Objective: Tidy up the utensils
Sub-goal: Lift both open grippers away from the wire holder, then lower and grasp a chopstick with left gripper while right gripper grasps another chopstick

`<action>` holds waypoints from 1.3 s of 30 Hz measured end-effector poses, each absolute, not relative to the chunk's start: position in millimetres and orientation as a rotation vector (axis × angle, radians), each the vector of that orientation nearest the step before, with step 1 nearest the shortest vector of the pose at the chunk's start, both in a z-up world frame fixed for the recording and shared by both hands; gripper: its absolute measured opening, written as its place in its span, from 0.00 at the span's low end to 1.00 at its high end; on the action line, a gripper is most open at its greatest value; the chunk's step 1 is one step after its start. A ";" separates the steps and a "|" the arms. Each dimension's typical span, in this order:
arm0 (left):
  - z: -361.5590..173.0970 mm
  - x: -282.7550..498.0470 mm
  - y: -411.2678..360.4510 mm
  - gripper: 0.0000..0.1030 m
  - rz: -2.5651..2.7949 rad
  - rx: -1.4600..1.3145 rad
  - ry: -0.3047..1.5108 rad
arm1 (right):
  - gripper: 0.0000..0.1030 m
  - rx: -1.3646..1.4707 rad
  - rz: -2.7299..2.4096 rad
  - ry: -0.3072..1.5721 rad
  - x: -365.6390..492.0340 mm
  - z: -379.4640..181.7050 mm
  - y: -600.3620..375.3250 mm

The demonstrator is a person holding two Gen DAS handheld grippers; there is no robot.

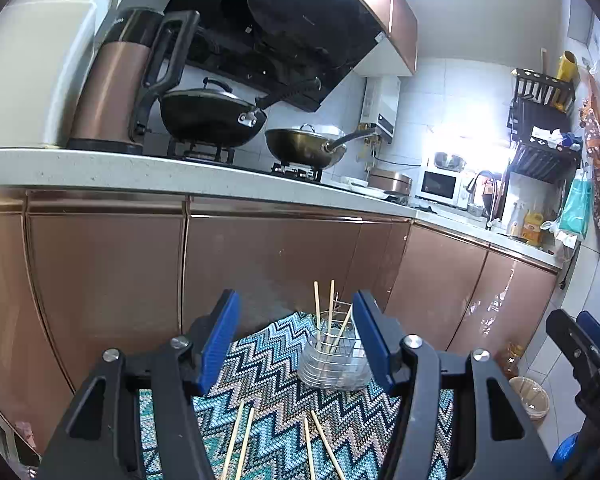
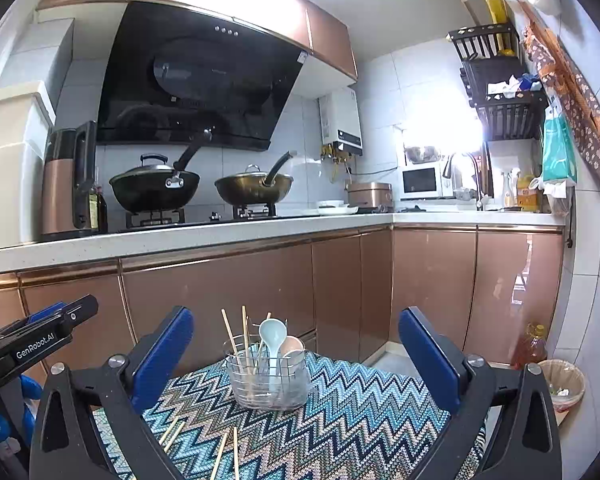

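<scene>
A clear utensil holder (image 2: 270, 376) with a wire frame stands on a zigzag-patterned cloth (image 2: 340, 420). It holds three chopsticks (image 2: 236, 340), a white spoon (image 2: 271, 334) and a tan spoon (image 2: 293, 347). In the left wrist view the holder (image 1: 334, 364) sits just ahead of my fingers. Several loose chopsticks (image 1: 240, 440) lie on the cloth (image 1: 272, 400) near me; they also show in the right wrist view (image 2: 220, 452). My left gripper (image 1: 296, 344) is open and empty above the loose chopsticks. My right gripper (image 2: 296, 360) is open and empty, facing the holder.
Copper kitchen cabinets (image 2: 220, 292) stand behind the cloth, with woks (image 2: 154, 190) on a stove above. A waste bin (image 2: 562, 384) and an oil bottle (image 2: 530, 346) stand on the floor at right. The other gripper shows at the right edge of the left wrist view (image 1: 588, 364).
</scene>
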State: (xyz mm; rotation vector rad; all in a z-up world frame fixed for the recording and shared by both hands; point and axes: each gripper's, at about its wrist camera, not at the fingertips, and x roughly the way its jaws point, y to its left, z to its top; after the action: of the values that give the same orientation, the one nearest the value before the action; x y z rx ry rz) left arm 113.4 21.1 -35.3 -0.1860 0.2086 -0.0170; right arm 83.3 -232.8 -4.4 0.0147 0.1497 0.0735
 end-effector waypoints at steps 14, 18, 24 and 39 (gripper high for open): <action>-43.7 101.4 29.0 0.63 -0.001 -0.190 0.214 | 1.00 0.001 0.116 0.110 72.3 -9.7 -228.2; -53.3 112.0 31.0 0.63 -0.014 -0.195 0.261 | 1.00 0.010 0.144 0.149 82.8 -18.1 -228.0; -74.8 135.8 33.5 0.63 -0.046 -0.217 0.359 | 1.00 -0.012 0.173 0.305 111.6 -40.7 -221.1; -140.2 202.0 77.1 0.63 -0.040 -0.287 0.650 | 0.93 -0.016 0.224 0.656 181.7 -105.0 -219.1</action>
State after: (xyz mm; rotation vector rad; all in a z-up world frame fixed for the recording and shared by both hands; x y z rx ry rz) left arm 202.0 77.1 -140.2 -0.2874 0.6501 -0.0403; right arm 181.7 -219.1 -105.0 -0.0163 0.6557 0.2237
